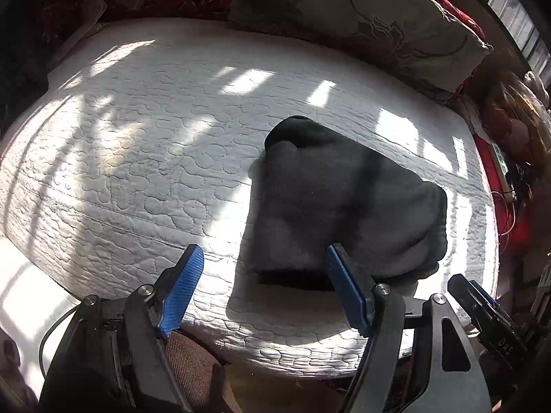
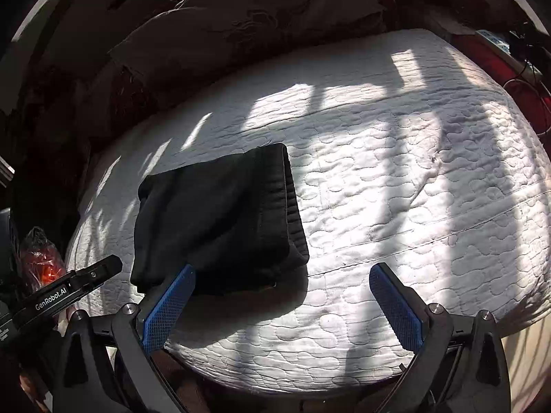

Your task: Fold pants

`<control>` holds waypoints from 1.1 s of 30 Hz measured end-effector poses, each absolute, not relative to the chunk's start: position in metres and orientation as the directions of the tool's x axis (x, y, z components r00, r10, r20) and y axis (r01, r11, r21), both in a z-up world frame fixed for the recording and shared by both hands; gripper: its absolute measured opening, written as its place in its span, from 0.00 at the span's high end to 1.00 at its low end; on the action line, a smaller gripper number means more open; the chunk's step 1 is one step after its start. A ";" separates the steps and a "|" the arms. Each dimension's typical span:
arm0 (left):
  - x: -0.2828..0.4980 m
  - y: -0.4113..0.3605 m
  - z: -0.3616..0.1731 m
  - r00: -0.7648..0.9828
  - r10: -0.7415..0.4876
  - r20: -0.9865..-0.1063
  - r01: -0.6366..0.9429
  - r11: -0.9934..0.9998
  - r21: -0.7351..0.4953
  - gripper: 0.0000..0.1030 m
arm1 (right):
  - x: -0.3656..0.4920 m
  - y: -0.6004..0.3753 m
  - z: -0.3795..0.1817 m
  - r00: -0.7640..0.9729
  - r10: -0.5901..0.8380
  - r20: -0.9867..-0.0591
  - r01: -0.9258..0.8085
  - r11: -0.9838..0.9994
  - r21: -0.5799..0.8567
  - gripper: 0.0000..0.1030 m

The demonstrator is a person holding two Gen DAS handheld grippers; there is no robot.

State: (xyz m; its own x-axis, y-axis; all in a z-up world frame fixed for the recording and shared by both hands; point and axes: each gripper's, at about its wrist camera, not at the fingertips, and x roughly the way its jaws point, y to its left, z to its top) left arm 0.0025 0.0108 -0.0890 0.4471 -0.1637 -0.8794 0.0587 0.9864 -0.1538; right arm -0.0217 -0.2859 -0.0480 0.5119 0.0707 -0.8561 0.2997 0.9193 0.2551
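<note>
The dark pants (image 1: 344, 203) lie folded into a compact bundle on the white quilted mattress (image 1: 137, 158). In the right wrist view the pants (image 2: 220, 220) show their ribbed waistband along the right edge. My left gripper (image 1: 265, 258) hangs open above the mattress near its front edge, its right finger over the bundle's near edge, nothing between the pads. My right gripper (image 2: 286, 275) stands wide open to the right of the bundle, its left finger overlapping the near corner in view, nothing held.
A large grey cushion (image 1: 361, 17) and red patterned bedding line the back of the mattress. A red bag (image 2: 41, 258) sits at the left in the right wrist view. Cables and clutter (image 1: 509, 179) lie off the right edge. Sunlit bare quilt (image 2: 413, 189) stretches right of the pants.
</note>
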 end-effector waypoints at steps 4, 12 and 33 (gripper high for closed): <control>0.006 0.029 -0.092 0.455 -0.118 -0.883 0.011 0.992 -0.127 0.28 | -0.020 -0.287 -0.053 0.480 0.083 -0.873 0.281 0.928 0.243 0.01; 0.040 0.058 -0.112 0.344 -0.204 -0.917 -0.070 0.968 -0.241 0.28 | -0.005 -0.320 -0.073 0.449 0.289 -0.846 0.293 0.846 0.445 0.01; 0.099 0.034 -0.153 0.221 -0.382 -0.897 -0.120 0.902 -0.414 0.09 | 0.073 -0.321 -0.119 0.402 0.558 -0.726 0.204 0.719 0.665 0.00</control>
State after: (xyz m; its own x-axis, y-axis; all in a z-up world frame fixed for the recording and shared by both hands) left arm 0.0986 0.0341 -0.1529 0.2206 -0.3820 -0.8974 -0.1201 0.9025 -0.4137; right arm 0.0729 -0.3209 -0.1188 0.4015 0.5578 -0.7264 0.2035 0.7189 0.6646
